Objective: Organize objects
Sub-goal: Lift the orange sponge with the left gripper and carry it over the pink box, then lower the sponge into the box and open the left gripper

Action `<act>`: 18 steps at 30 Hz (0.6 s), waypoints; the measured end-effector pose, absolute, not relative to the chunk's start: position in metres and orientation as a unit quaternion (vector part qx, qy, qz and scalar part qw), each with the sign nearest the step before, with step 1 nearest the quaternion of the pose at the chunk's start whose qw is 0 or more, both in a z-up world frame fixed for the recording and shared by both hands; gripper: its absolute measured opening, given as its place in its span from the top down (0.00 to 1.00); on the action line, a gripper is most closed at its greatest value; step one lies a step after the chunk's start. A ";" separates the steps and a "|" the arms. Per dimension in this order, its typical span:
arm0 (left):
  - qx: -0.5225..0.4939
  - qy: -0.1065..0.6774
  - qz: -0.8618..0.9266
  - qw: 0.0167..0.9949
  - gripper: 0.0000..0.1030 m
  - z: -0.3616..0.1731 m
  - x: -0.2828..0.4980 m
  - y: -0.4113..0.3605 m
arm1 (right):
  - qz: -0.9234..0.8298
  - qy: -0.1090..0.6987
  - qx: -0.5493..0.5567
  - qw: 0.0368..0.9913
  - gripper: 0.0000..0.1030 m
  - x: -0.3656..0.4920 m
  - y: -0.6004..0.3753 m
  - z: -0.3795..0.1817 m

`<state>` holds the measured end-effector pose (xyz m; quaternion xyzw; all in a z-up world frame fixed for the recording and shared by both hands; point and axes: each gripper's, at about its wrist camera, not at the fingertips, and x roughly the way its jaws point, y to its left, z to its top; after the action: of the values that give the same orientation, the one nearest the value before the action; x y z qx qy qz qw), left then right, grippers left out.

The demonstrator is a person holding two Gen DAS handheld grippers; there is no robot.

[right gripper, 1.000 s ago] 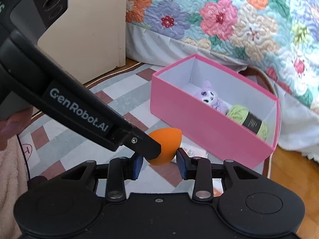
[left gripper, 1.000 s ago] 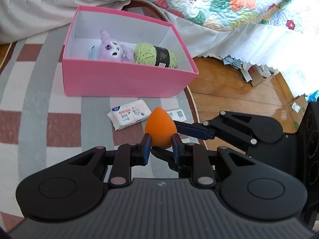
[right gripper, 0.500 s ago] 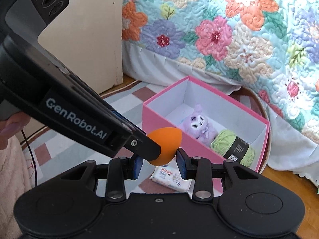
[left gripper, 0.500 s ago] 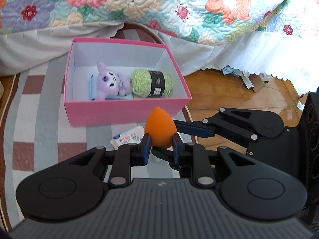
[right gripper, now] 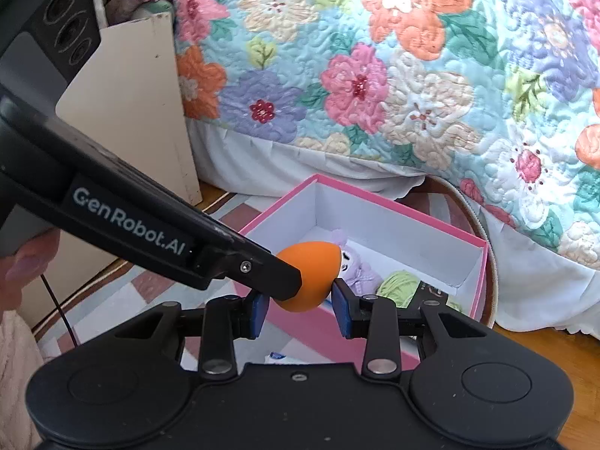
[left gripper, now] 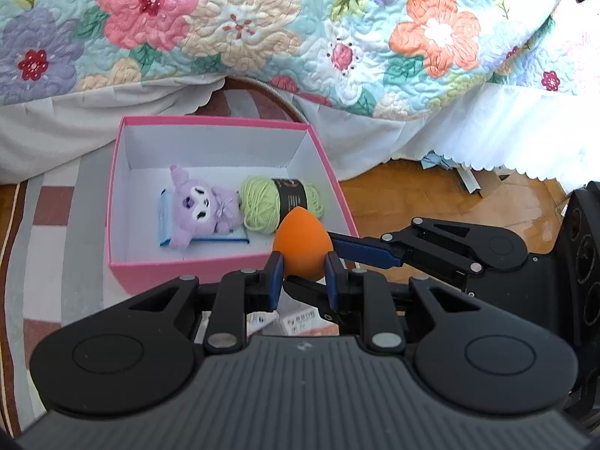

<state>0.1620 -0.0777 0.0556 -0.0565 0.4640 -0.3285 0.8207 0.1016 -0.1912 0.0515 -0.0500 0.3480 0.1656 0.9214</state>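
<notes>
Both grippers are up in the air together, and between them sits the orange makeup sponge, egg-shaped, point up. The left gripper has its blue pads closed against the sponge's lower flanks, a snug pinch. The right gripper comes in crosswise: its jaws stand partly open either side of the sponge, and from its own camera there looks to be a sliver of space at each pad, so I read it as bracketing the sponge, not squeezing it. From the left camera one blue finger of it reaches the sponge's right side. Just beyond lies the pink box, open-topped on the striped rug, already holding a purple plush toy lying on a blue-edged card, and a green yarn skein beside it. The sponge hangs over the box's near right corner, above the front wall. So this looks like the carry-and-drop step. Next call: ease forward past the rim, find the bare white floor in front of the yarn, lower, then part the pads. On the rug below the grippers, a white wipes packet peeks out, probably next in line.
</notes>
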 end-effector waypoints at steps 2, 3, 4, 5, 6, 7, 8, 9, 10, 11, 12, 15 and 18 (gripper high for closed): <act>-0.056 0.465 -0.329 0.820 0.79 0.055 0.171 -0.083 | 0.164 0.346 -0.048 0.922 0.60 0.108 -0.196 0.051; -0.057 0.465 -0.329 0.820 0.79 0.054 0.175 -0.086 | 0.162 0.347 -0.046 0.923 0.60 0.111 -0.198 0.050; -0.057 0.465 -0.329 0.820 0.79 0.053 0.179 -0.089 | 0.160 0.347 -0.041 0.923 0.60 0.115 -0.201 0.049; -0.057 0.465 -0.329 0.820 0.79 0.052 0.185 -0.093 | 0.159 0.348 -0.034 0.923 0.60 0.119 -0.205 0.049; -0.058 0.466 -0.329 0.820 0.79 0.051 0.189 -0.096 | 0.156 0.350 -0.023 0.923 0.60 0.123 -0.210 0.047; -0.059 0.466 -0.328 0.819 0.79 0.049 0.194 -0.100 | 0.154 0.353 -0.012 0.923 0.60 0.128 -0.215 0.045; -0.059 0.467 -0.328 0.819 0.79 0.047 0.199 -0.104 | 0.153 0.357 0.001 0.922 0.60 0.133 -0.220 0.043; -0.060 0.469 -0.327 0.818 0.79 0.046 0.205 -0.108 | 0.151 0.361 0.016 0.920 0.60 0.139 -0.226 0.041; -0.060 0.471 -0.327 0.817 0.79 0.044 0.210 -0.111 | 0.149 0.364 0.027 0.919 0.60 0.144 -0.231 0.038; -0.061 0.474 -0.327 0.816 0.79 0.041 0.217 -0.116 | 0.148 0.367 0.038 0.917 0.60 0.149 -0.235 0.036; -0.063 0.477 -0.325 0.814 0.80 0.039 0.222 -0.119 | 0.145 0.371 0.049 0.916 0.60 0.155 -0.240 0.032; -0.061 0.483 -0.322 0.812 0.80 0.032 0.237 -0.130 | 0.141 0.382 0.074 0.910 0.60 0.169 -0.252 0.023; -0.065 0.490 -0.320 0.808 0.79 0.023 0.252 -0.139 | 0.132 0.388 0.072 0.910 0.60 0.183 -0.256 0.017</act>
<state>0.2522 -0.1390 0.0234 -0.0647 0.4896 -0.3204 0.8084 0.1829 -0.2563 0.0167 0.0718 0.3876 0.1319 0.9095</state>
